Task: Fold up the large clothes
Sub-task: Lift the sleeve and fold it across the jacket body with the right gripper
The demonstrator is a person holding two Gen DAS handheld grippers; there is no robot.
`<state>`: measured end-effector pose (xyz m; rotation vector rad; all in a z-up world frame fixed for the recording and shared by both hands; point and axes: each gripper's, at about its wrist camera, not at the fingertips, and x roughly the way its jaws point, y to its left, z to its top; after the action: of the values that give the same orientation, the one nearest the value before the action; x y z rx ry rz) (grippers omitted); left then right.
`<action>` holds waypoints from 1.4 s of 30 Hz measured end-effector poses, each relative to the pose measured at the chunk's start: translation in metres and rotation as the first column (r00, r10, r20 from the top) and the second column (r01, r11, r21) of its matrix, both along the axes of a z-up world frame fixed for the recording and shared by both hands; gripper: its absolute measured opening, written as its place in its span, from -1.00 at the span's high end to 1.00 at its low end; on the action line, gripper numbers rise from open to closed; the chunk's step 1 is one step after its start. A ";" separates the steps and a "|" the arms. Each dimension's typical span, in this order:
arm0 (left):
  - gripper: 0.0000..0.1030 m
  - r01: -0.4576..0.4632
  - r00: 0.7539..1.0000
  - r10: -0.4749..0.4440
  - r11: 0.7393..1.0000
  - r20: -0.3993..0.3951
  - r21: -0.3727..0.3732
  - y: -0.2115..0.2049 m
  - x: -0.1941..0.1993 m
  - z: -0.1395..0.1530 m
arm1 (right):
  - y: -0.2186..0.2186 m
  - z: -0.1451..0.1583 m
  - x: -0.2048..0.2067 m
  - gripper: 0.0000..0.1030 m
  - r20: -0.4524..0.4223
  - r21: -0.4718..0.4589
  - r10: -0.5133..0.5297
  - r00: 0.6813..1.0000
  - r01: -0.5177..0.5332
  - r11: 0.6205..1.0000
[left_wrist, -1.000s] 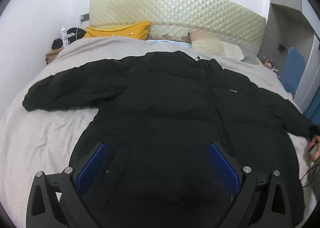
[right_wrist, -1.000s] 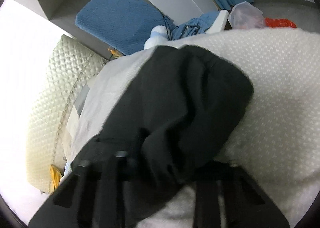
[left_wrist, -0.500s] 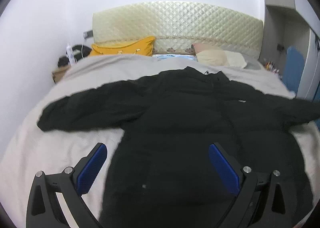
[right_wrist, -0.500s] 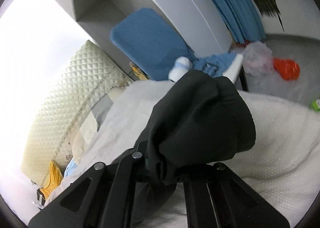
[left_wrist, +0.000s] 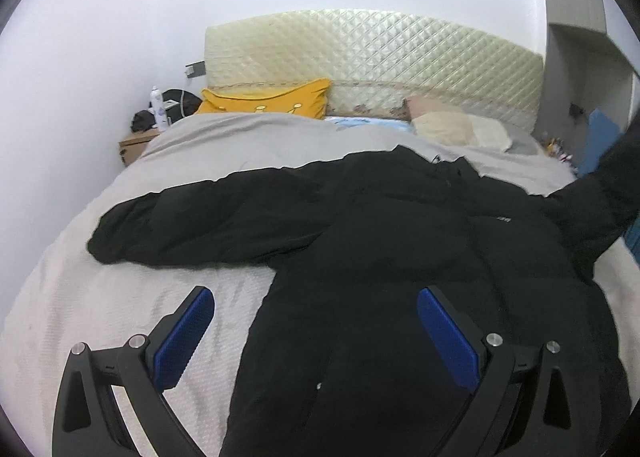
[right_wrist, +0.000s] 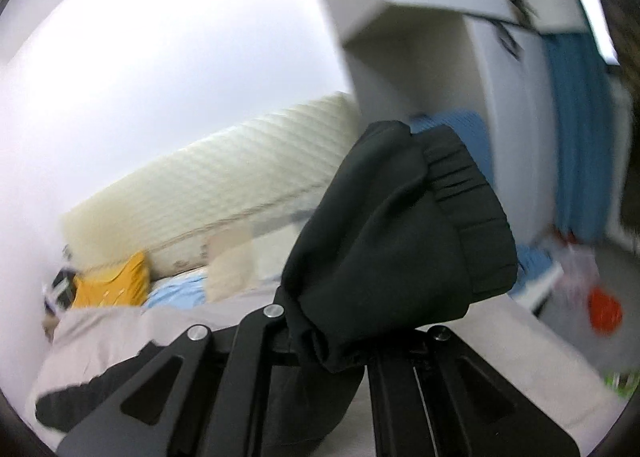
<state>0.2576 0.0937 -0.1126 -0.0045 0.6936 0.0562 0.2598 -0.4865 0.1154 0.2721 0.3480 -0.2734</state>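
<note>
— Right gripper (right_wrist: 340,341) grips what?
— Clamped on the jacket's (left_wrist: 400,257) cuff (right_wrist: 460,193), lifted off the bed (left_wrist: 100,317) since a second ago. Pillows (left_wrist: 272,101) lie beyond.
— Left gripper (left_wrist: 316,333)?
— Wide, empty, now over the jacket's edge.

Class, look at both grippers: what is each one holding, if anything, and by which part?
The right gripper holds the black jacket by its sleeve cuff. The left gripper is open, holding nothing.
</note>
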 end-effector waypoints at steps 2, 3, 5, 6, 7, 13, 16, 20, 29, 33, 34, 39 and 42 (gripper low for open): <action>-0.99 0.012 1.000 -0.012 1.000 0.002 -0.001 0.000 -0.001 0.000 | 0.042 0.016 0.008 0.86 0.022 -0.023 0.060 0.998 -0.059 0.998; -0.99 0.017 1.000 -0.017 1.000 0.006 0.004 0.001 -0.003 0.000 | 0.061 0.020 0.014 0.86 0.027 -0.031 0.090 0.996 -0.089 0.996; -0.99 0.018 1.000 -0.018 1.000 -0.005 -0.011 0.002 -0.007 -0.003 | 0.104 0.026 0.020 0.85 0.030 -0.062 0.153 0.988 -0.151 0.987; -0.99 0.033 0.999 -0.033 0.999 -0.018 -0.021 0.001 -0.009 -0.006 | 0.115 0.026 0.023 0.85 0.030 -0.074 0.171 0.985 -0.169 0.983; -0.99 0.053 0.998 -0.054 0.998 -0.018 -0.027 0.000 -0.011 -0.008 | 0.135 0.025 0.028 0.85 0.030 -0.088 0.201 0.979 -0.197 0.976; -0.99 0.075 0.997 -0.075 0.997 0.008 -0.022 0.002 -0.017 -0.009 | 0.235 -0.016 0.050 0.77 0.025 -0.058 0.378 0.925 -0.376 0.925; -0.99 0.051 0.998 -0.049 0.996 0.025 -0.074 0.015 -0.020 -0.003 | 0.290 -0.062 0.057 0.77 -0.024 -0.096 0.447 0.894 -0.447 0.890; -0.99 0.040 0.998 -0.035 0.996 0.055 -0.080 0.026 -0.024 -0.001 | 0.344 -0.121 0.063 0.77 -0.070 -0.069 0.547 0.834 -0.551 0.832; -0.99 0.050 0.999 -0.048 0.987 0.016 -0.154 0.039 -0.012 -0.016 | 0.409 -0.262 0.098 0.77 -0.274 0.047 0.625 0.731 -0.639 0.768; -0.99 0.050 0.999 -0.048 0.994 0.020 -0.101 0.032 -0.008 -0.023 | 0.426 -0.310 0.109 0.77 -0.360 0.042 0.608 0.708 -0.638 0.769; -0.99 0.053 0.998 -0.051 0.993 0.020 -0.105 0.033 -0.007 -0.024 | 0.429 -0.314 0.107 0.77 -0.363 0.035 0.606 0.708 -0.639 0.768; -0.99 0.040 0.999 -0.041 0.988 -0.005 -0.149 0.042 0.000 -0.032 | 0.432 -0.309 0.104 0.51 -0.353 0.046 0.607 0.712 -0.635 0.771; -0.99 0.027 1.000 -0.028 0.989 -0.005 -0.147 0.046 -0.001 -0.031 | 0.445 -0.291 0.086 -0.40 -0.376 0.001 0.614 0.694 -0.662 0.749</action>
<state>0.2563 0.1395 -0.1438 -0.1362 0.7031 -0.0219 0.3459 -0.0414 -0.1759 -0.0530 0.7605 0.3629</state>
